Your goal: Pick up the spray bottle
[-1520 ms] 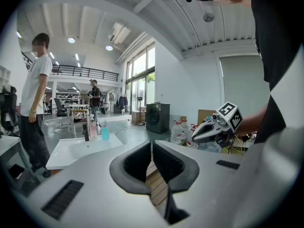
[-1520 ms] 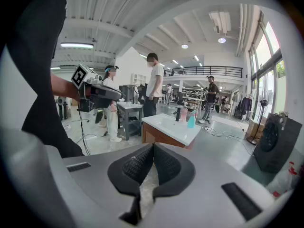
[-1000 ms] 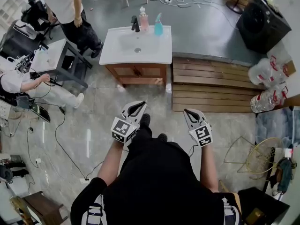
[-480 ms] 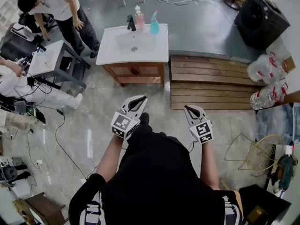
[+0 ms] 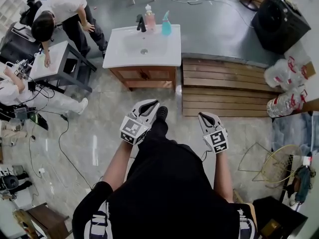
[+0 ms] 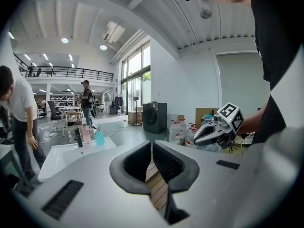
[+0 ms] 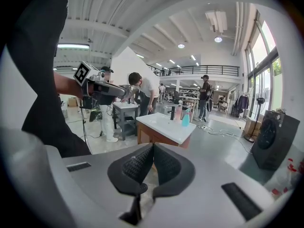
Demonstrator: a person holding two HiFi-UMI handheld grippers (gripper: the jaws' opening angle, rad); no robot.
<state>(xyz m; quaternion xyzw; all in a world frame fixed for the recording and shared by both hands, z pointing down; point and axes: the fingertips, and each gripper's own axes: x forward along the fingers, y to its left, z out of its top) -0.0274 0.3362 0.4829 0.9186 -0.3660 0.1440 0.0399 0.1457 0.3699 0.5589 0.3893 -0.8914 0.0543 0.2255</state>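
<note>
Head view: spray bottle, teal, stands upright on the back rim of the sink. It is just right of a pink bottle, which is right of the faucet. Left gripper and right gripper are both held in front of the sink, well apart from it, tips pointing toward it. A plank platform adjoins the sink's right side. A person bends over a small table left of the sink. Jaw state is not readable from this view.

Left gripper view: left gripper has its jaws closed tip to tip, with nothing between them. Platform planks show through the hollow behind the tips. Sink lies ahead to the left, carrying the spray bottle, pink bottle and faucet. Only here does the right gripper show side-on, off to the right of the sink. A washer stands beyond the sink.

Right gripper view: right gripper also has its jaws pressed together and empty. Sink is ahead, seen corner-on, and the spray bottle is at its far edge beside the pink bottle. Left gripper shows at upper left. The person leans behind the sink. The washer is far right of the sink.
</note>
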